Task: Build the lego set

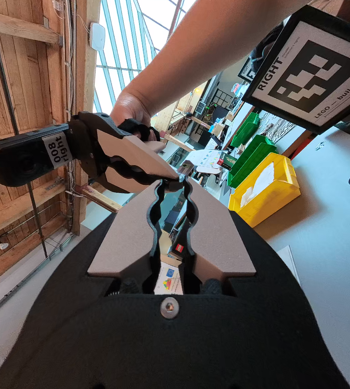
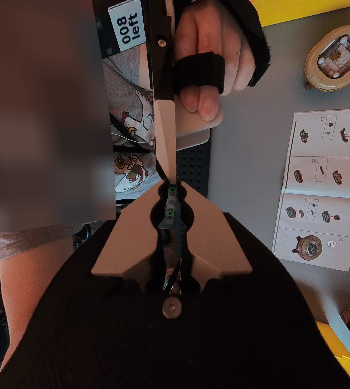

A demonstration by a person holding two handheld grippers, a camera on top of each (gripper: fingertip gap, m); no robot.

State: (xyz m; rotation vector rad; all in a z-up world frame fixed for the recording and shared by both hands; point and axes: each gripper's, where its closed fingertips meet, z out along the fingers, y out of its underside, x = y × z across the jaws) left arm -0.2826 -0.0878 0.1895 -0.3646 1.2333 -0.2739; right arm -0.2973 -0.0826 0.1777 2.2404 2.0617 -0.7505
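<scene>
Fingers [image 2: 182, 189] closed on lego piece [image 2: 171, 205]

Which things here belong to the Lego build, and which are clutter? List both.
In the job:
small brick assembly, pinched by left gripper and right gripper
instruction booklet
tan oval build

Lying about:
yellow bin
green bins

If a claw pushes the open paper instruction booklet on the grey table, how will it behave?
The open paper instruction booklet lies flat on the grey table, so it would probably slide easily. It looks thin, likely light and floppy. Its centre fold suggests pages may lift or bend if pinched.
</scene>
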